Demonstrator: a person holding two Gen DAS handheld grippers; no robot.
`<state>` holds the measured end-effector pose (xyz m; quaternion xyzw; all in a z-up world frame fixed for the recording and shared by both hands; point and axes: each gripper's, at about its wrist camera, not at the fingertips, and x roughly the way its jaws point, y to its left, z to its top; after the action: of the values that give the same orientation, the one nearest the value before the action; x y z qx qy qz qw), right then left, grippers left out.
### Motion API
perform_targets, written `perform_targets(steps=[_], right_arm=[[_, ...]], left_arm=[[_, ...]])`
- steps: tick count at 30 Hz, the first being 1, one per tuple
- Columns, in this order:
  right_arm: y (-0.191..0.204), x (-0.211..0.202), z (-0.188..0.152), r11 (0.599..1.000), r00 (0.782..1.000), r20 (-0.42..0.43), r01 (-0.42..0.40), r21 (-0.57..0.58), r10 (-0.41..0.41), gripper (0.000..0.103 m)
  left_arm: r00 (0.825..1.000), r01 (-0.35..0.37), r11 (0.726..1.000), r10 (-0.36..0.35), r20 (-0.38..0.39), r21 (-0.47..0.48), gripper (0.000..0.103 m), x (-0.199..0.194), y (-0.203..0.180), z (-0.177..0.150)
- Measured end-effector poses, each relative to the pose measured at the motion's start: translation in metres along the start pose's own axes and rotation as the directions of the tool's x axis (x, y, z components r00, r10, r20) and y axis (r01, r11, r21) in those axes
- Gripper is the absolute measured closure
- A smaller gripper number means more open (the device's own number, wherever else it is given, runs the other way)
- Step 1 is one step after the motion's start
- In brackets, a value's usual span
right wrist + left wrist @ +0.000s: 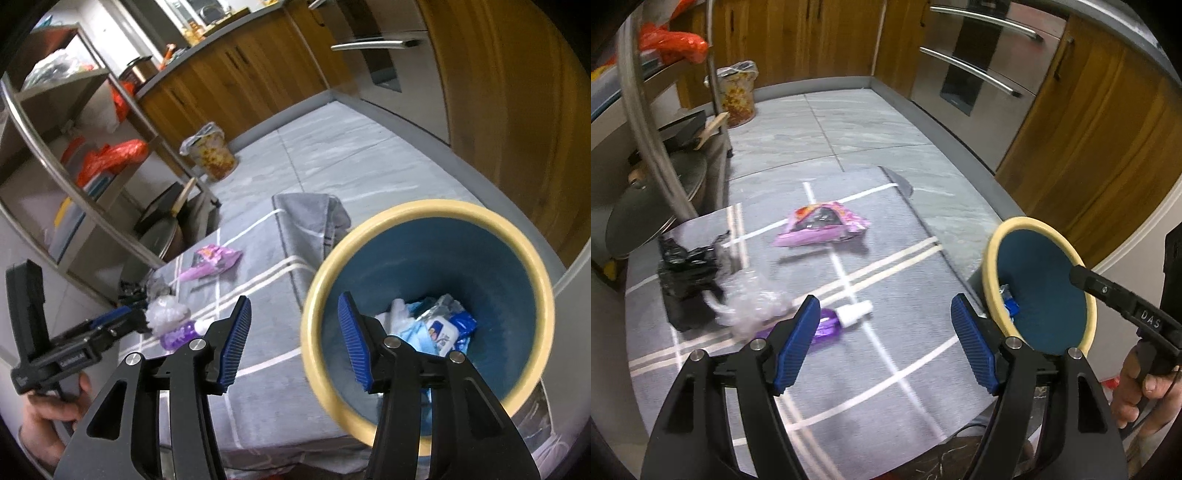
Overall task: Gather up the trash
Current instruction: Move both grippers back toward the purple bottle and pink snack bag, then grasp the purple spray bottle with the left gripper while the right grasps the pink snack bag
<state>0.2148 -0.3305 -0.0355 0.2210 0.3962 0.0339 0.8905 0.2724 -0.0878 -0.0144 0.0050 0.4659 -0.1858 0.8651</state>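
Trash left on the grey mat (879, 398), near to far: purple bottle (827, 326) w/ white cap just ahead of the left gripper (882, 345), clear plastic wad (753, 306) touching its left side, black bag (689, 273) beyond that at the mat's left edge, pink wrapper (825, 227) further out mid-mat. Bin (428, 306) stands at the mat's right edge, blue inside w/ cream rim, already holding white & blue packets (439, 328).

Left gripper: jaws wide apart, nothing btwn the pads, aimed down at the bottle/wad area. Right gripper (291, 341): jaws about half apart, empty, hanging over the bin's near rim w/ 1 pad inside the mouth; looks like it's free for the next pick.

Step in hand, as I read it: left goes for the bottle. To do it well: drop straight over the bottle body, not the cap; bottle lies at a slant, so roll the wrist till the pads face its long sides. Keep the left pad clear of the wad or it'll drag along; fine if both go in, but a soft wad btwn pad & bottle may let the bottle slip. Squeeze firm, round plastic slides. Lift before swinging right to the bin, and let go only once past the rim

Far off: a patterned bucket (737, 94) by the cabinets; can't tell if it's part of the job
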Motion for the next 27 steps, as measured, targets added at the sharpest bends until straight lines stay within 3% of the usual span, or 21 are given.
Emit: perform_targets(steps=[11, 18, 27], right_arm=[[0.078, 0.037, 0.021, 0.972, 0.999, -0.05, -0.029, -0.231, 0.017, 0.052], [0.124, 0.081, 0.034, 0.923, 0.995, -0.095, -0.039, -0.382, 0.003, 0.052], [0.136, 0.116, 0.039, 0.926, 0.987, -0.156, -0.087, -0.367, 0.031, 0.052]], left_arm=[[1.0, -0.023, 0.999, 0.023, -0.013, -0.034, 0.03, -0.008, 0.045, 0.002], [0.996, -0.027, 0.998, 0.032, -0.084, 0.056, 0.03, 0.015, 0.051, -0.01], [0.984, -0.004, 0.984, 0.036, -0.175, 0.18, 0.031, 0.061, 0.048, -0.019]])
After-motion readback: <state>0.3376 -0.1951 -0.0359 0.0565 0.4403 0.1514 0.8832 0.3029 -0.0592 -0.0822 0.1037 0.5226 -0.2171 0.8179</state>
